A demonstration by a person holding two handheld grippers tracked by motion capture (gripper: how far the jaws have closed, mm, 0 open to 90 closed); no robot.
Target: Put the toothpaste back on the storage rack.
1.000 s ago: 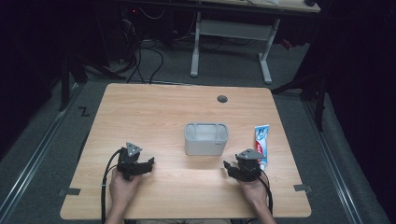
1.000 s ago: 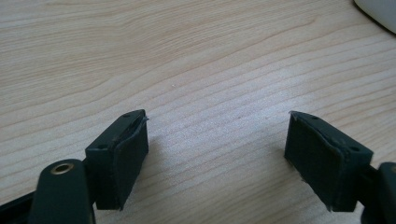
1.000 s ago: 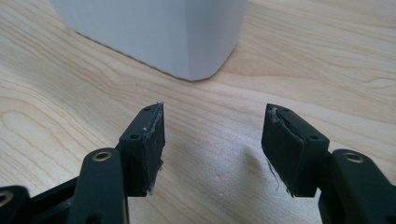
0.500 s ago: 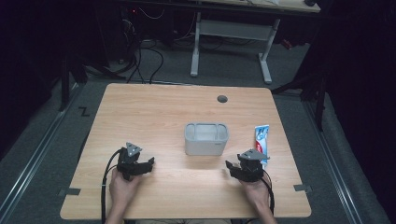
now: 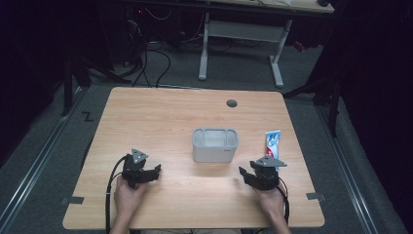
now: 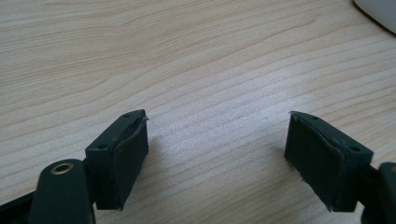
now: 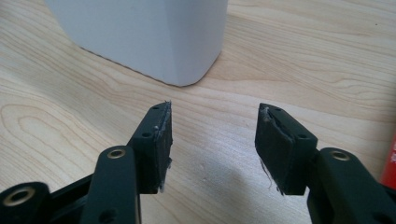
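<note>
A grey rectangular bin stands in the middle of the wooden table; its near corner rises just beyond my right gripper. A blue and white toothpaste tube lies right of the bin, and a red sliver of it shows at the edge of the right gripper view. My right gripper rests low by the front right, open, its jaws having just been closing with only bare wood between them. My left gripper sits at the front left, open wide over bare table.
A round cable hole sits in the table's far side. A pale corner of the bin shows at the top right of the left gripper view. A white desk frame and cables stand on the floor beyond the table.
The right gripper's jaws stand narrower than before, and that hand has shifted slightly. The left hand has stayed put.
</note>
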